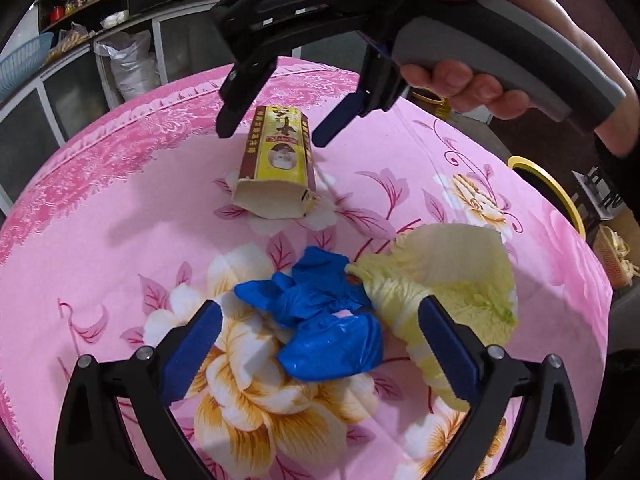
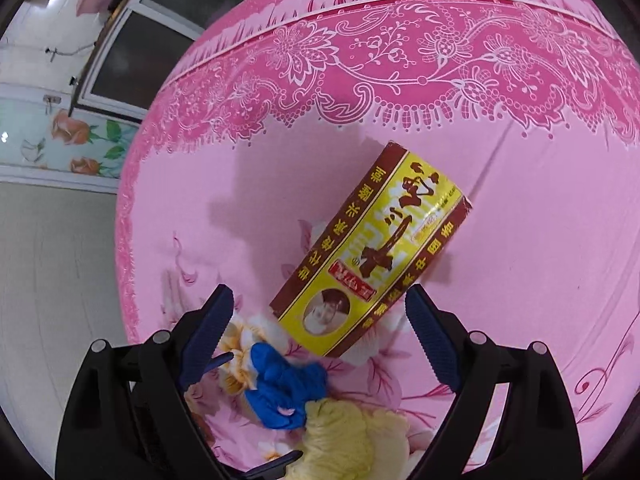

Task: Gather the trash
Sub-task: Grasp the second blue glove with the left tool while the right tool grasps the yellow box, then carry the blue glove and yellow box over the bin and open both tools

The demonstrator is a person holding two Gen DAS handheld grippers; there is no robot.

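With both grippers wide open and empty, the right gripper (image 1: 272, 130) hangs over the box (image 1: 276, 164) on the pink cloth (image 1: 120, 200); straddle its narrow sides. Left gripper (image 1: 320, 344) brackets the blue bag (image 1: 320, 312) beside the cabbage leaf (image 1: 452, 280); drop lower, avoid pinching cloth.
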